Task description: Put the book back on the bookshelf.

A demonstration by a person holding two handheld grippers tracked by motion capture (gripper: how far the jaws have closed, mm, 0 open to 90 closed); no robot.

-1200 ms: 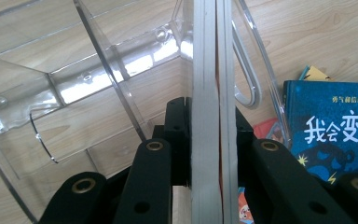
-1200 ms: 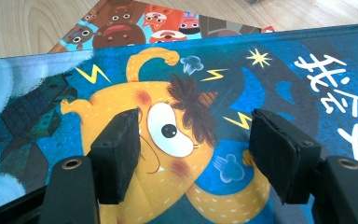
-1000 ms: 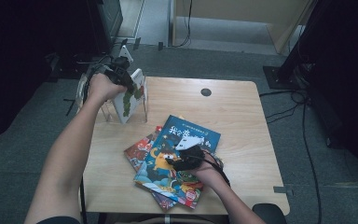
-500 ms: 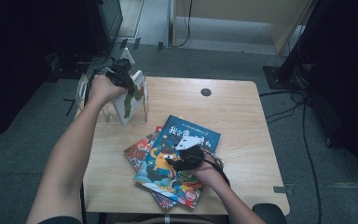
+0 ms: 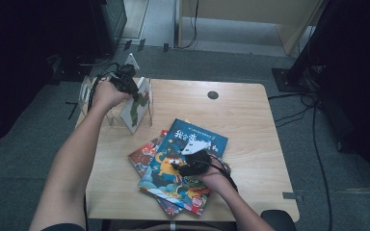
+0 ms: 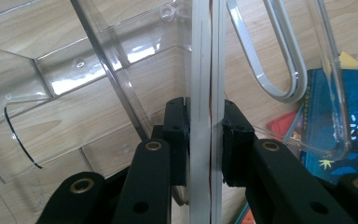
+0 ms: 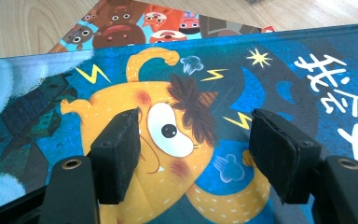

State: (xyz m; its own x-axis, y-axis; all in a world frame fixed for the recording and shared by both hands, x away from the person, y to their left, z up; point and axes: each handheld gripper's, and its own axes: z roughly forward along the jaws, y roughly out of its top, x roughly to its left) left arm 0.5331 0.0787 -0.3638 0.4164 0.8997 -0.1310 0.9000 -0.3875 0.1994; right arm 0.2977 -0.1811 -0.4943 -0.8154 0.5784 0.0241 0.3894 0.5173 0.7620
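Change: nothing has shifted since the earlier frame.
Rack: clear rack (image 5: 94, 103) holds white book (image 5: 136, 106), upright.
Left gripper (image 6: 205, 140): clamped on white book.
Right gripper (image 7: 196, 154): jaws wide, empty, over blue book (image 5: 192, 139).

The high view is dim around the edges: the floor at left and right sinks into near black, while the counter (image 5: 250, 115) sits in soft, even light from above, with faint shadows under the forearms. That view is slightly soft and grainy. The left gripper view is brighter; white glare streaks the clear rack (image 6: 121, 56), and the near jaws are a little blurred. The right gripper view is well lit and sharp on the book (image 7: 242, 79), with strong colour; its far edge softens slightly.
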